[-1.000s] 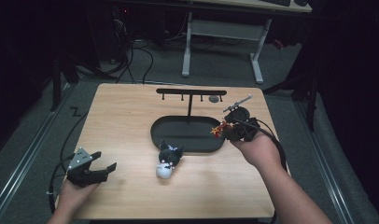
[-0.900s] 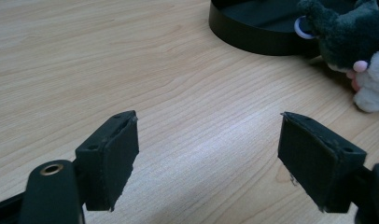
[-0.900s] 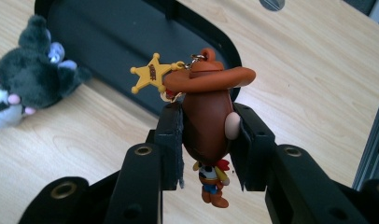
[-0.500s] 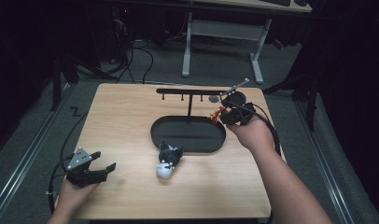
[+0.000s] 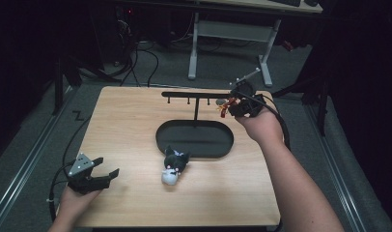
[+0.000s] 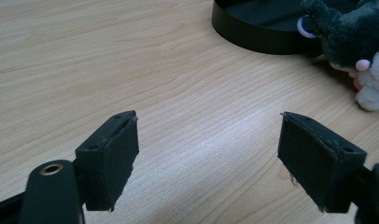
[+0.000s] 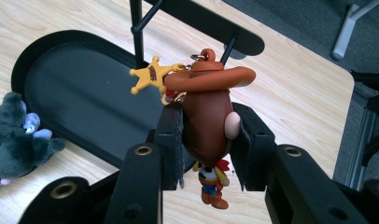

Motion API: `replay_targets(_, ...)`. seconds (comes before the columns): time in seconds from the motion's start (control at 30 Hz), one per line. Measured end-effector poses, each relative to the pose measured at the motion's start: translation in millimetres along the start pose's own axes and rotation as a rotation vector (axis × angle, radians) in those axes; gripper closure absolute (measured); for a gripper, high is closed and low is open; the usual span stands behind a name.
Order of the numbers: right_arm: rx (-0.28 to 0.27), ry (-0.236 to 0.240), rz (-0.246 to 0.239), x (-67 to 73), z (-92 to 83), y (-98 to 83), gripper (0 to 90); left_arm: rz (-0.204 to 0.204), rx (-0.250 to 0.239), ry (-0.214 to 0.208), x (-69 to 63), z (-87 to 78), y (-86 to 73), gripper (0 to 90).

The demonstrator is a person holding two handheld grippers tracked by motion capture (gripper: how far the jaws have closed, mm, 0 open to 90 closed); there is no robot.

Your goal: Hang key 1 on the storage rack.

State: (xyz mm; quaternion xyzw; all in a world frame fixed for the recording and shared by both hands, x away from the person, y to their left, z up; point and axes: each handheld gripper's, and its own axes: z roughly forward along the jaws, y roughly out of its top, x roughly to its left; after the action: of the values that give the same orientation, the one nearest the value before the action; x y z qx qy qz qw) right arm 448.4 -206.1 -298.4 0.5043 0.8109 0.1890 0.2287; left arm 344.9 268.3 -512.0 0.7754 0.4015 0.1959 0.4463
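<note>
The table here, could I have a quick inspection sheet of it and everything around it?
Surface: wooden table, bare pale grain.
Job's things: cowboy keychain figure clamped in right tongs; black hook rack on oval tray.
Clutter: plush toy at tray's near rim.
Grippers: left tongs open, empty, low over the table.
Cables: one trails from each gripper.
Surroundings: dark floor, white-legged desk behind.

Counter (image 5: 136, 125): light wood, smooth grain. Tray (image 5: 194, 140): black, matt. Cowboy toy (image 7: 207, 126): shiny brown plastic. Plush toy (image 5: 174, 164): soft fuzzy cloth. Claw pads (image 6: 110, 161): black, rough foam.
</note>
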Motion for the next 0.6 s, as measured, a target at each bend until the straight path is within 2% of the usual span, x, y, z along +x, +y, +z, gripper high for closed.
replay_targets(0.6,0.016,0.005,0.014,-2.7,3.8,1.1,66.4,-0.001,0.004,-0.003,-0.3,0.0,-0.6,20.7)
